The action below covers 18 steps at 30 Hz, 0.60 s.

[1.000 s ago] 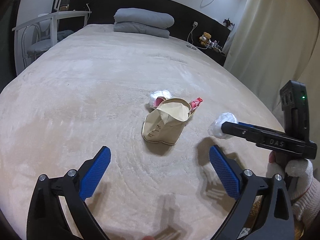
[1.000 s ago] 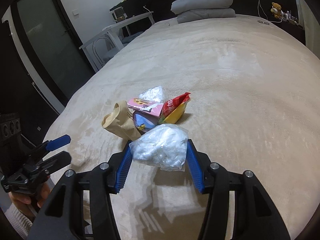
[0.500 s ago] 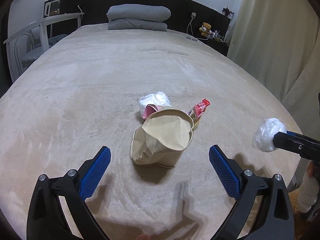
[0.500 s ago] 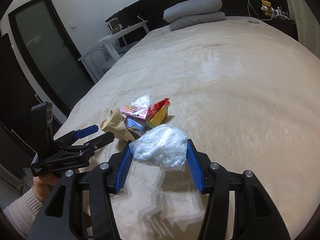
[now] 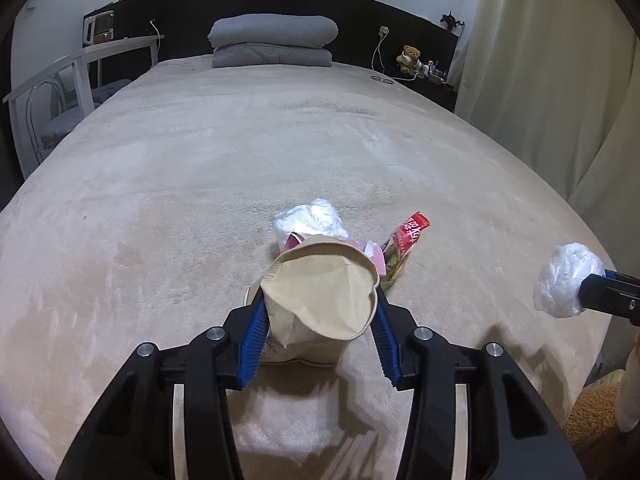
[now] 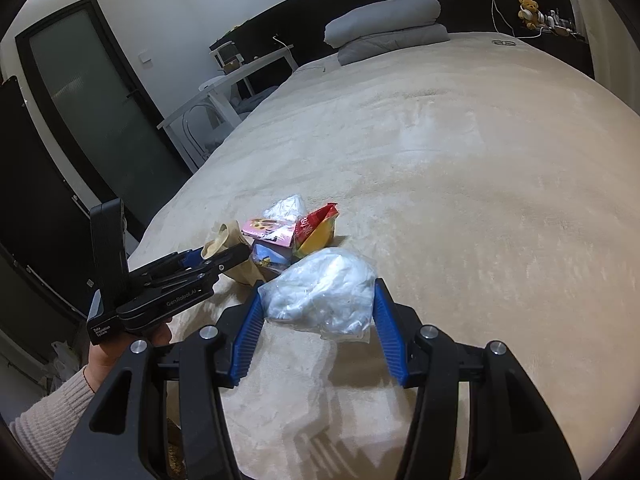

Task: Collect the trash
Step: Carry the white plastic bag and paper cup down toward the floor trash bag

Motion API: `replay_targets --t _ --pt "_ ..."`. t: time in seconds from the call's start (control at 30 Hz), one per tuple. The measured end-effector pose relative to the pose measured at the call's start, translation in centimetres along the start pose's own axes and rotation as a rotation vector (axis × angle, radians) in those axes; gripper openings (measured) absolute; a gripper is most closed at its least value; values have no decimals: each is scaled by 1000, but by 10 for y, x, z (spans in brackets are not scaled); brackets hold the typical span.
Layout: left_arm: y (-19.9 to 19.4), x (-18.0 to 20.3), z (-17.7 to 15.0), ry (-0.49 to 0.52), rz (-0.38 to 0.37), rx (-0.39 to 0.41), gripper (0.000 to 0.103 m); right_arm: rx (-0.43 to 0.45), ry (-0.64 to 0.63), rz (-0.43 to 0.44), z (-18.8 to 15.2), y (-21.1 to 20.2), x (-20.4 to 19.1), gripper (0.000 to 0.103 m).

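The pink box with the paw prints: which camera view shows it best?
The right wrist view. There the pink box shows its printed top, lying in the pile behind the left gripper. In the left wrist view only a pink edge shows behind the brown paper bag.

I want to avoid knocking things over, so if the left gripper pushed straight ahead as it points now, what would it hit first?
The left gripper already holds the paper bag; just behind it lie the pink box and red wrapper. Depth is uncertain.
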<state>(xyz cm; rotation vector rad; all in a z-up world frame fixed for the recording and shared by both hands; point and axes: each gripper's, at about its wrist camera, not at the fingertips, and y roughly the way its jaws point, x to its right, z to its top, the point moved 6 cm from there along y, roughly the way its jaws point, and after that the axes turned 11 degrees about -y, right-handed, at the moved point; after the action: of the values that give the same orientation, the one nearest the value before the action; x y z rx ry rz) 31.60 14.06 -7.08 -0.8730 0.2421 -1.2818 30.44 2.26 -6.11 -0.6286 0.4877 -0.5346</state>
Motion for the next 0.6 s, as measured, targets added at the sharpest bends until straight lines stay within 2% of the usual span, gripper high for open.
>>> replay_targets --t 0.6 --pt "-36 1 -10 -42 -47 50 46 -3 -1 -17 -6 1 -4 53"
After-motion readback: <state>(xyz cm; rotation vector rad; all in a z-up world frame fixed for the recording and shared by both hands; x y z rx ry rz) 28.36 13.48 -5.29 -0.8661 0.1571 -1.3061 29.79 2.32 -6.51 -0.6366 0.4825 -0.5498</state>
